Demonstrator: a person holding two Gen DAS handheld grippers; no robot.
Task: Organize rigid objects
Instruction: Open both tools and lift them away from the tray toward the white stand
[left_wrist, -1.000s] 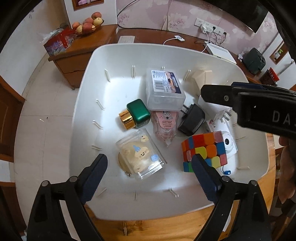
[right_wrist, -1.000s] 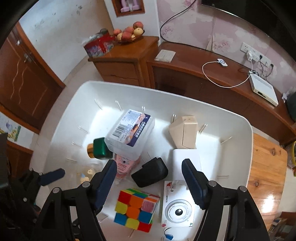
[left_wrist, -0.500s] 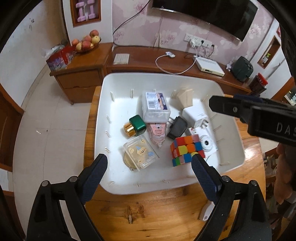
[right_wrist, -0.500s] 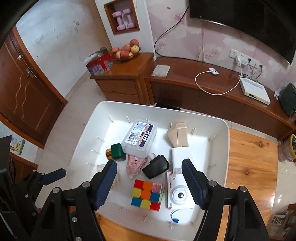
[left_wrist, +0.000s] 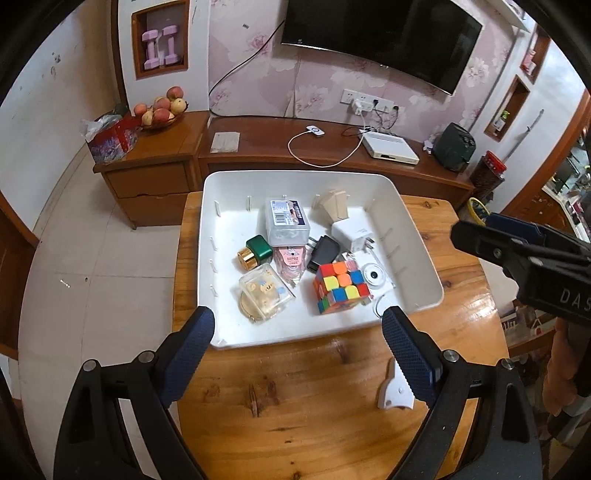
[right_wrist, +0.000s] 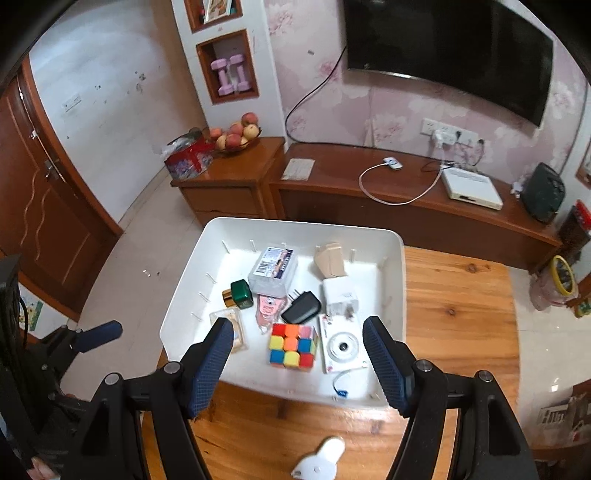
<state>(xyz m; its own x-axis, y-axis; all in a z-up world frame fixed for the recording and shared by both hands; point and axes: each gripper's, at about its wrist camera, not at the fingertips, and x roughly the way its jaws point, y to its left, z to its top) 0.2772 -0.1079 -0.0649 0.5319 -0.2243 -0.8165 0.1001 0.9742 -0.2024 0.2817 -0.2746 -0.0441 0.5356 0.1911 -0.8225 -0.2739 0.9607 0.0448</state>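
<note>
A white bin (left_wrist: 417, 236) (right_wrist: 184, 302) stands on a wooden table (left_wrist: 295, 391). It holds a colourful puzzle cube (left_wrist: 341, 286) (right_wrist: 293, 345), a white toy camera (right_wrist: 341, 347), a black charger (left_wrist: 323, 251), a white plug adapter (left_wrist: 352, 232), a clear labelled box (left_wrist: 288, 221), a green and gold bottle (left_wrist: 255, 251), a clear case (left_wrist: 266, 291) and a wooden block (left_wrist: 332, 205). My left gripper (left_wrist: 297, 343) is open and empty, above the bin's near rim. My right gripper (right_wrist: 297, 360) is open and empty, high over the cube.
A small white plastic piece (left_wrist: 393, 387) (right_wrist: 319, 461) lies on the table in front of the bin. Behind stand a low wooden cabinet (right_wrist: 406, 199) with a router and cable, a fruit bowl (left_wrist: 160, 110) and a wall TV (left_wrist: 380, 40).
Both grippers have pulled up and back from the bin. The bin now looks much smaller and the table and the white piece have come into view. Both stay open.
</note>
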